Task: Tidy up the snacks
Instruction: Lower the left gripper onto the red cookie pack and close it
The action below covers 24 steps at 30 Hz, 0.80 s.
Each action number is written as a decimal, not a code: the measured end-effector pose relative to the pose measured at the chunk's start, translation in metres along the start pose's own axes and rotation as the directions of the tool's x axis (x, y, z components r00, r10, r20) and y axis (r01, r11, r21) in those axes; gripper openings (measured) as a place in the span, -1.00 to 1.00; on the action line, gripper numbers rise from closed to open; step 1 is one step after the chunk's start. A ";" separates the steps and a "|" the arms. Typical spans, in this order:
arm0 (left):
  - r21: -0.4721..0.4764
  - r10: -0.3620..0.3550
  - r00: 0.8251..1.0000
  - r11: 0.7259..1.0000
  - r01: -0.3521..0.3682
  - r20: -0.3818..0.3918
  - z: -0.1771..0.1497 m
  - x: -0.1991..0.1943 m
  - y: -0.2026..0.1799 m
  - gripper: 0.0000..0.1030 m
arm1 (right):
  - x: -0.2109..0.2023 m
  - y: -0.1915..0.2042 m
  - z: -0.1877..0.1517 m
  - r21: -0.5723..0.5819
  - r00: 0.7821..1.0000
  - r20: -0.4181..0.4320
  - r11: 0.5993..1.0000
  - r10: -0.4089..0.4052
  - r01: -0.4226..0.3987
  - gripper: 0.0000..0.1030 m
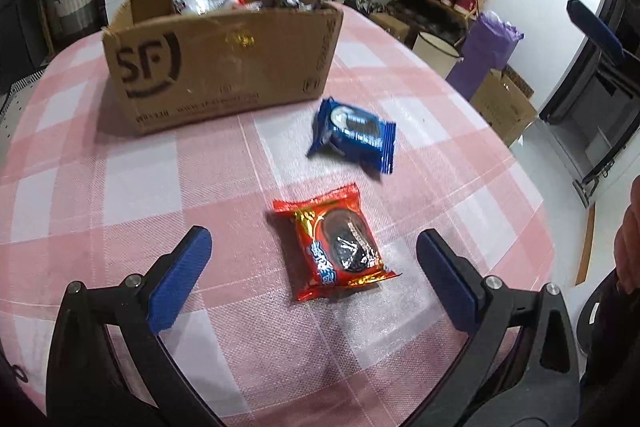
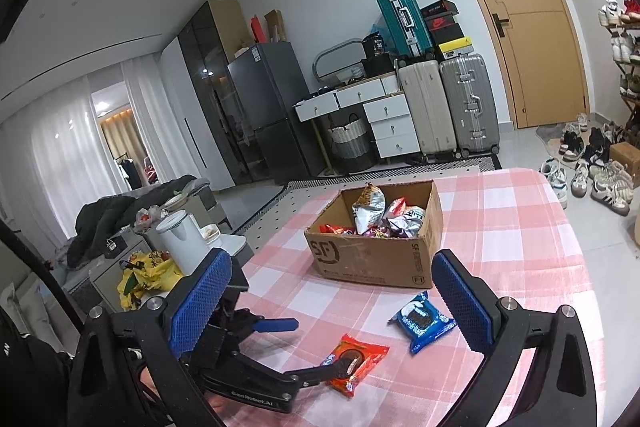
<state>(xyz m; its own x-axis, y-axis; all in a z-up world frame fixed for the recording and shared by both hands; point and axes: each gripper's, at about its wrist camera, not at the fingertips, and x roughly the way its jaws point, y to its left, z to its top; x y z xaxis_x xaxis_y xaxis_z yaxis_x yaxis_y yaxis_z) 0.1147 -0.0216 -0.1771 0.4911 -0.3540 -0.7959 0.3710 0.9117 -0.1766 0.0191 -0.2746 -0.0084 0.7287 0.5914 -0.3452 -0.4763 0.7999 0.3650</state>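
Note:
A red cookie packet (image 1: 334,243) lies flat on the pink checked tablecloth (image 1: 120,187). My left gripper (image 1: 312,239) is open, with one blue finger on each side of the packet, apart from it. Beyond it lies a blue cookie packet (image 1: 354,135), then an open cardboard box (image 1: 224,67) holding several snack bags. In the right wrist view my right gripper (image 2: 332,259) is open and empty, held high over the table. Below it are the left gripper (image 2: 322,343), the red packet (image 2: 360,359), the blue packet (image 2: 422,321) and the box (image 2: 376,255).
A low side table with a white kettle (image 2: 180,235) and a yellow bag (image 2: 148,275) stands left of the table. Shoes (image 2: 600,179) lie on the floor at the right, past the table edge. A person's hand (image 1: 630,239) shows at the right border.

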 end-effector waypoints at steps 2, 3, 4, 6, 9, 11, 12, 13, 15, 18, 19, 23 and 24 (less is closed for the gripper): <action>0.002 0.005 1.000 1.000 -0.005 -0.017 -0.001 0.009 -0.002 0.98 | 0.002 -0.004 -0.003 0.011 1.000 -0.004 1.000 0.000 0.000 0.98; 0.003 0.010 1.000 1.000 -0.010 -0.025 -0.001 0.013 -0.004 0.98 | 0.003 -0.005 -0.005 0.016 1.000 -0.006 1.000 -0.001 0.001 0.98; 0.002 0.012 0.999 1.000 -0.011 -0.031 -0.002 0.016 -0.005 0.98 | 0.004 -0.007 -0.006 0.023 1.000 -0.009 1.000 -0.001 0.001 0.98; -0.001 0.032 0.998 0.999 -0.032 -0.048 -0.002 0.024 -0.005 0.94 | 0.006 -0.010 -0.007 0.030 1.000 -0.014 1.000 -0.002 0.003 0.98; 0.003 0.087 0.993 0.996 -0.087 -0.086 -0.002 0.037 -0.007 0.81 | 0.008 -0.013 -0.011 0.040 1.000 -0.020 0.999 -0.004 0.005 0.98; -0.002 0.085 0.992 0.996 -0.086 -0.090 -0.002 0.041 -0.007 0.80 | 0.009 -0.016 -0.014 0.049 1.000 -0.028 0.999 -0.006 0.007 0.98; -0.002 0.086 0.993 0.996 -0.087 -0.087 -0.001 0.042 -0.007 0.77 | 0.010 -0.017 -0.014 0.053 0.999 -0.034 0.999 -0.006 0.008 0.98; 0.000 0.083 0.993 0.997 -0.083 -0.086 -0.001 0.044 -0.008 0.74 | 0.010 -0.017 -0.016 0.054 0.999 -0.035 0.998 -0.010 0.012 0.98; 0.003 0.077 0.993 0.997 -0.077 -0.092 -0.001 0.047 -0.009 0.47 | 0.010 -0.020 -0.017 0.060 0.999 -0.035 0.998 -0.023 0.025 0.98; -0.005 0.063 0.994 0.998 -0.063 -0.084 0.000 0.048 -0.009 0.07 | 0.009 -0.022 -0.019 0.071 0.999 -0.034 0.997 -0.027 0.029 0.98; -0.006 0.067 0.995 0.998 -0.068 -0.077 0.001 0.048 -0.010 -0.09 | 0.008 -0.021 -0.019 0.071 0.999 -0.034 0.997 -0.027 0.029 0.98; -0.005 0.077 0.995 0.997 -0.077 -0.071 0.000 0.045 -0.012 -0.32 | 0.007 -0.021 -0.021 0.073 0.999 -0.033 0.997 -0.019 0.022 0.98; -0.009 0.074 0.996 0.997 -0.075 -0.059 0.000 0.043 -0.011 -0.44 | 0.006 -0.020 -0.021 0.072 0.999 -0.032 0.997 -0.017 0.019 0.98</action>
<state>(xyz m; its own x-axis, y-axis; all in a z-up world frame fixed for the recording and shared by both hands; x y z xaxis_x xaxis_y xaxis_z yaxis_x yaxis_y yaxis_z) 0.1314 -0.0468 -0.2095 0.4696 -0.2727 -0.8397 0.3264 0.9373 -0.1219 0.0232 -0.2851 -0.0360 0.7207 0.5805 -0.3788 -0.4254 0.8019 0.4196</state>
